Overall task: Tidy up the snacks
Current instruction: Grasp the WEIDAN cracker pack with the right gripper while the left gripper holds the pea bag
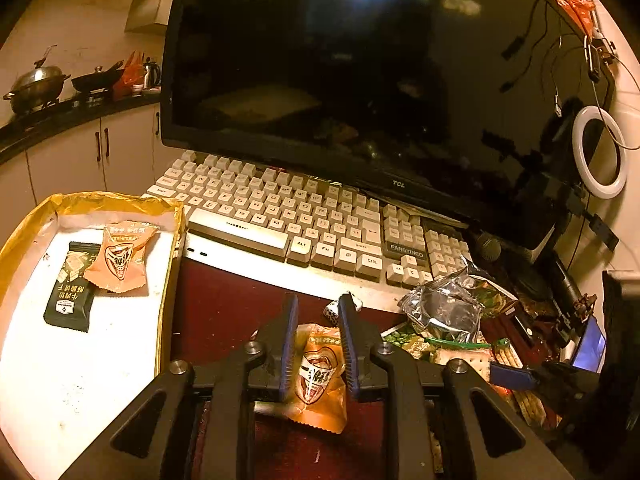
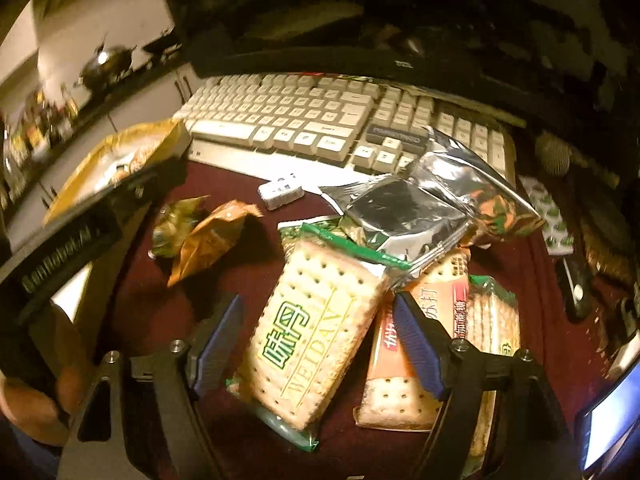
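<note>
The left tool point(image 1: 318, 344) is clenched on an orange snack packet point(image 1: 320, 380), its blue ribbed pads pressing the crinkled film on both sides above the dark red surface point(image 1: 224, 312). To finish this step well, carry the packet across to the yellow-rimmed tray point(image 1: 24, 232) at the left and release it beside the matching orange packet point(image 1: 120, 256) and the black packet point(image 1: 70, 296) already lying on the tray's white floor; grip the sealed edge rather than the soft middle, since thin film slips and the contents may crush. The right tool point(image 2: 318, 338) stands released, jaws wide, straddling a green-trimmed cracker pack point(image 2: 312, 336) without pressing it; close on the long flat sides, squarely, because the crackers look rigid and brittle. That pack is a flat rectangle in clear glossy wrap, lying on other cracker packs point(image 2: 404, 360). A crumpled silver foil bag point(image 2: 412, 208) lies just behind it, near the keyboard point(image 2: 304, 116).
</note>
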The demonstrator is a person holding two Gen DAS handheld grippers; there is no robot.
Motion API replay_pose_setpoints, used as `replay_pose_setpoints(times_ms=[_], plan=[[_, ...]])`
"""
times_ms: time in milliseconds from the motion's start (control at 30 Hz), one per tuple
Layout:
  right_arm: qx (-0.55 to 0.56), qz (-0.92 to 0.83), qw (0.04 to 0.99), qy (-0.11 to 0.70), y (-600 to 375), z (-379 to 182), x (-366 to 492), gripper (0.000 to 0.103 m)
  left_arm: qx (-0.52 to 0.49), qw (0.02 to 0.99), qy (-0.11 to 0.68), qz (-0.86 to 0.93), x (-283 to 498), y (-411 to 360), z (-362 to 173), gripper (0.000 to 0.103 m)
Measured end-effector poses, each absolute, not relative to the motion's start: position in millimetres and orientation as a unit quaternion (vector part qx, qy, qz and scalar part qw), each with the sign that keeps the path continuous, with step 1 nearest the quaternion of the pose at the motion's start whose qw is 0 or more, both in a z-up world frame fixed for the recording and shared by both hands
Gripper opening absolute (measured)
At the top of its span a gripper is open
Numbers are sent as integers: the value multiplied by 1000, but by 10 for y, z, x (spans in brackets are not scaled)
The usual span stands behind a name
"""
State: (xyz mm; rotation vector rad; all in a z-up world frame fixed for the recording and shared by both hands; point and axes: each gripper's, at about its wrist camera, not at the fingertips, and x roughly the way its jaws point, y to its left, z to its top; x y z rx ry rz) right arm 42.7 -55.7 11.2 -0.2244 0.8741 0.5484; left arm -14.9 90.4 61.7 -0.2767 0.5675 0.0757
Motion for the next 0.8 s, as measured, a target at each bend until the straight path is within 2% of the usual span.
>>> replay_pose_setpoints(times_ms=[33,100,133,200,267,367,500,633,800], plan=[[-124,258,867,409,-526,97,391,76,-140,951,273,41,-165,919,629,38],[-171,249,869,391,-439,43,325,75,-149,953,261,47,-196,957,658,60],[-184,250,871,380,-414,34,285,71,-157,953,254,50,-214,986,670,62],[-188,259,870,375,-405,36,263,56,-170,952,248,50,-232,1031,677,62],[-175,255,874,375,-464,62,295,50,-183,948,258,45,-203,1073,658,62],[-122,262,882,374,-621,180,362,49,-203,936,284,28,-166,1127,631,62],[-40,273,881,384,-825,273,501,49,-222,907,359,-2,-62,1198,600,62],[-1,275,880,388,-937,318,568,49,-180,885,429,-20,36,1174,537,62],[12,284,879,383,-962,360,554,50,-115,886,450,-8,43,1112,487,61]])
